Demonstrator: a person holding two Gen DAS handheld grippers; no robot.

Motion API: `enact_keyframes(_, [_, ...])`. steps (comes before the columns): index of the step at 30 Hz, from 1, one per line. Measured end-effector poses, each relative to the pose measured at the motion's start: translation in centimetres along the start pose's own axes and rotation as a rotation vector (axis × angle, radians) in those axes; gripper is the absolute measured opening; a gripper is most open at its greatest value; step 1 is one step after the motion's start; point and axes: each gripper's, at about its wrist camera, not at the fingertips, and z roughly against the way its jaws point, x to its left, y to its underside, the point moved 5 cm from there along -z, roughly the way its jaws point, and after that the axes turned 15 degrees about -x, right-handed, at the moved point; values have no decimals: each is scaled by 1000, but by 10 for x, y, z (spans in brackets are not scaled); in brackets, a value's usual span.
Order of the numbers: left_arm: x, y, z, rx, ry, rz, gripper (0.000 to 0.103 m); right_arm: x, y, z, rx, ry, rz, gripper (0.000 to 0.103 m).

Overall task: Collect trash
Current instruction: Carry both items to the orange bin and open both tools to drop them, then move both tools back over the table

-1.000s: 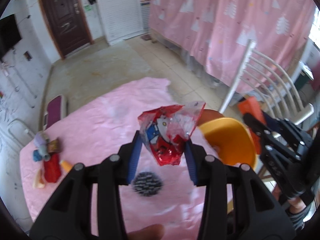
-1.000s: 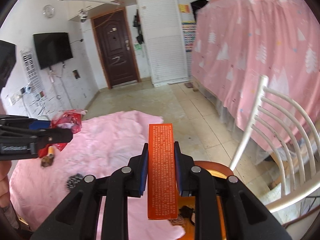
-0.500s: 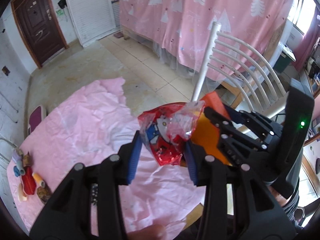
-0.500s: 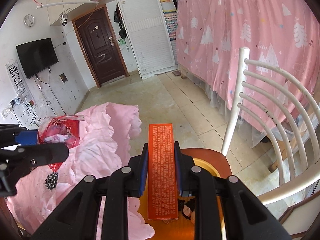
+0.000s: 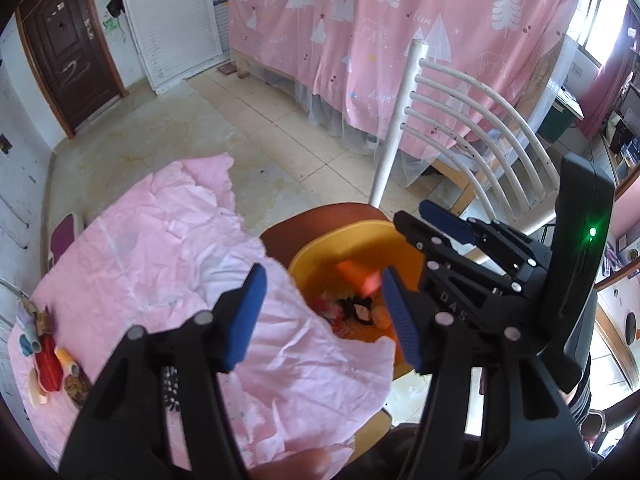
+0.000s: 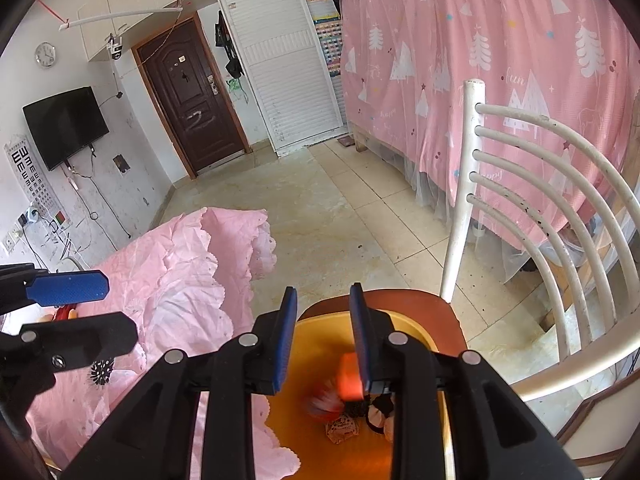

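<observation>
My left gripper (image 5: 322,314) is open and empty above the edge of an orange bin (image 5: 320,258). My right gripper (image 6: 323,340) is open and empty over the same bin (image 6: 316,344). An orange box (image 5: 358,276), blurred, is dropping into the bin; it also shows in the right wrist view (image 6: 350,376). A red wrapper (image 6: 324,402), blurred, lies among other scraps at the bin's bottom. The right gripper (image 5: 436,232) shows in the left wrist view just right of the bin. The left gripper (image 6: 68,304) shows at the left of the right wrist view.
The bin sits on the brown seat (image 6: 416,304) of a white chair (image 6: 532,184). A table with a pink cloth (image 5: 160,256) stands to the left, with several small items (image 5: 48,356) and a dark spiky ball (image 6: 100,370) on it. A pink curtain (image 5: 400,40) hangs behind.
Both grippers have opened. The red wrapper left my left gripper and the orange box left my right gripper; both have gone down into the bin. Both grippers moved over the bin.
</observation>
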Motion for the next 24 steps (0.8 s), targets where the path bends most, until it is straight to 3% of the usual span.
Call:
enact_keyframes(11, [50, 4, 29, -41, -43, 87, 58, 44, -8, 1, -2, -29, 55, 26])
enact_keyframes(16, [85, 9, 48, -69, -74, 143, 60, 85, -15, -2, -5, -64, 104, 31])
enact_keyframes(21, [123, 17, 69, -97, -103, 199, 60, 134, -15, -7, 2, -108, 163, 45])
enact_keyframes(24, [149, 23, 82, -114, -122, 238, 60, 162, -14, -12, 8, -133, 197, 48])
